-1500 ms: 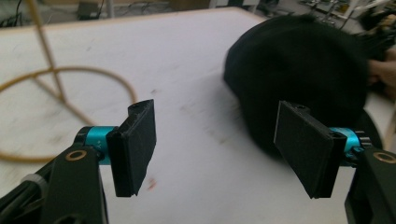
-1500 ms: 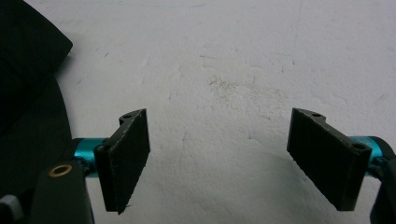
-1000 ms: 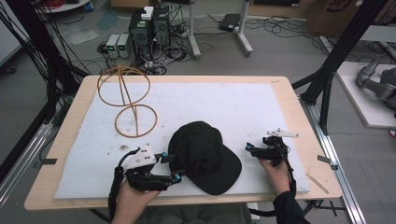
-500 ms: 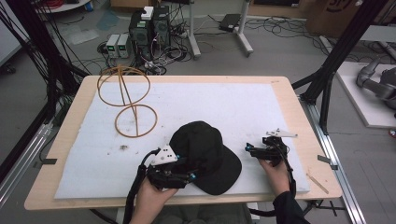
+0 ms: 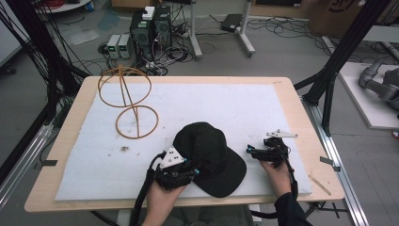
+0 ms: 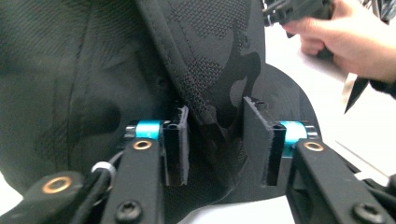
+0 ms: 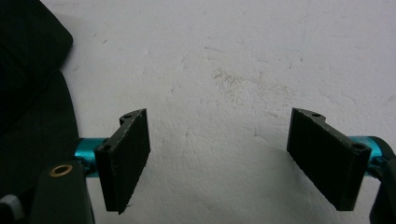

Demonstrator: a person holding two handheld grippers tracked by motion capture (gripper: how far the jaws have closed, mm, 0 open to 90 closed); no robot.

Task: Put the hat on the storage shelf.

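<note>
A black cap (image 5: 207, 153) with a faint camouflage weave lies crown up at the lower centre of the frame, its flat brim (image 5: 225, 176) pointing toward the lower right, resting on the white surface (image 5: 226, 106).

the black cap (image 6: 140, 60) ran off the left gripper view's top and left edges, hiding the table beneath; a small dark speck (image 5: 124, 149) was too small to identify.

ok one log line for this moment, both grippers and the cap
left gripper: jaws around black cap edge, not shut | right gripper: open over white mat, beside cap brim | wire stand: untouched
</note>
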